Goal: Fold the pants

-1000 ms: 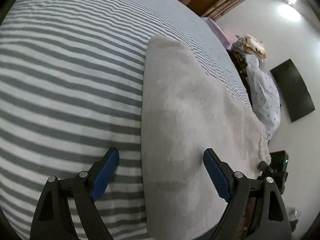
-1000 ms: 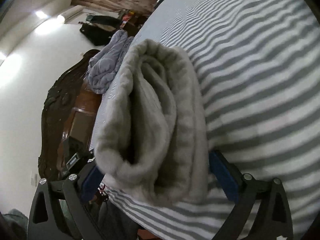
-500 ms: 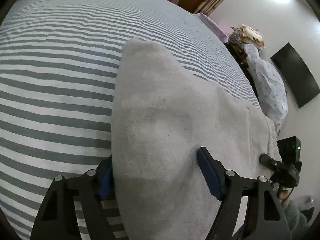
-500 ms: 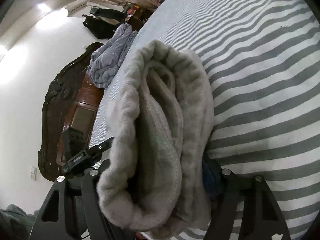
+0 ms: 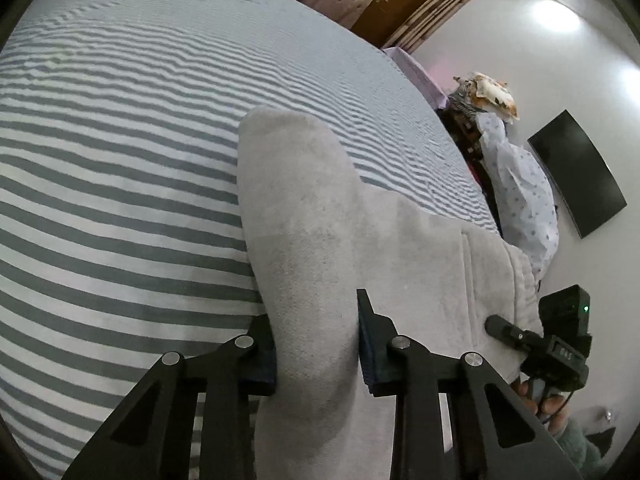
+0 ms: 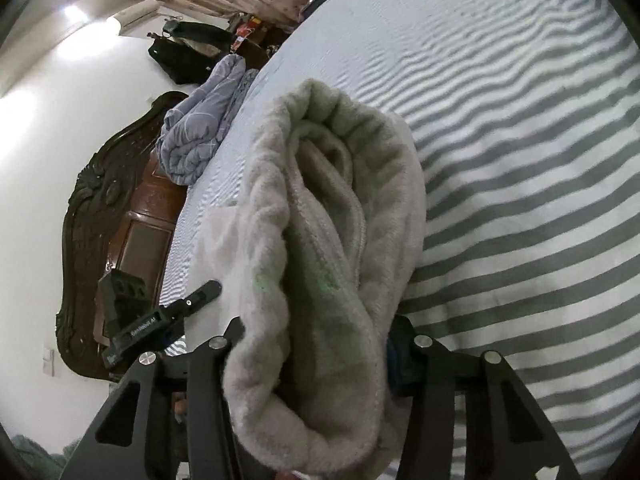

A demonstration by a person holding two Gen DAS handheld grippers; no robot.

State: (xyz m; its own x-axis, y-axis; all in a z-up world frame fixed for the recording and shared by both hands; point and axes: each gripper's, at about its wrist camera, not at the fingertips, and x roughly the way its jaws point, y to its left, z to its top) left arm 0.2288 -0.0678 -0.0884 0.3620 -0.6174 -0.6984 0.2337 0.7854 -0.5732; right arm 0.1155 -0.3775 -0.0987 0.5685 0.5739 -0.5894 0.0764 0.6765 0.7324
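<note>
Light grey fleece pants (image 5: 360,240) lie on the striped bed. In the left wrist view one leg runs away from me as a raised ridge. My left gripper (image 5: 316,344) pinches that ridge at its near end, its jaws closing with the fabric pressed between the pads. In the right wrist view the pants (image 6: 328,240) bunch up thick at the waistband end. My right gripper (image 6: 316,356) is closing on that bundle, which fills the gap and hides most of both fingers. Each gripper also shows in the other's view: the right gripper (image 5: 556,344) and the left gripper (image 6: 160,320).
The grey-and-white striped sheet (image 5: 120,200) spreads wide to the far side. A dark carved headboard (image 6: 100,208) and a rolled blue-grey blanket (image 6: 200,128) sit at the bed's end. A black screen (image 5: 576,172) hangs on the wall beside a clothes pile (image 5: 520,200).
Both pairs of jaws have closed in from wide open onto the pants. The fabric has gathered into a ridge and lifted a little off the sheet.
</note>
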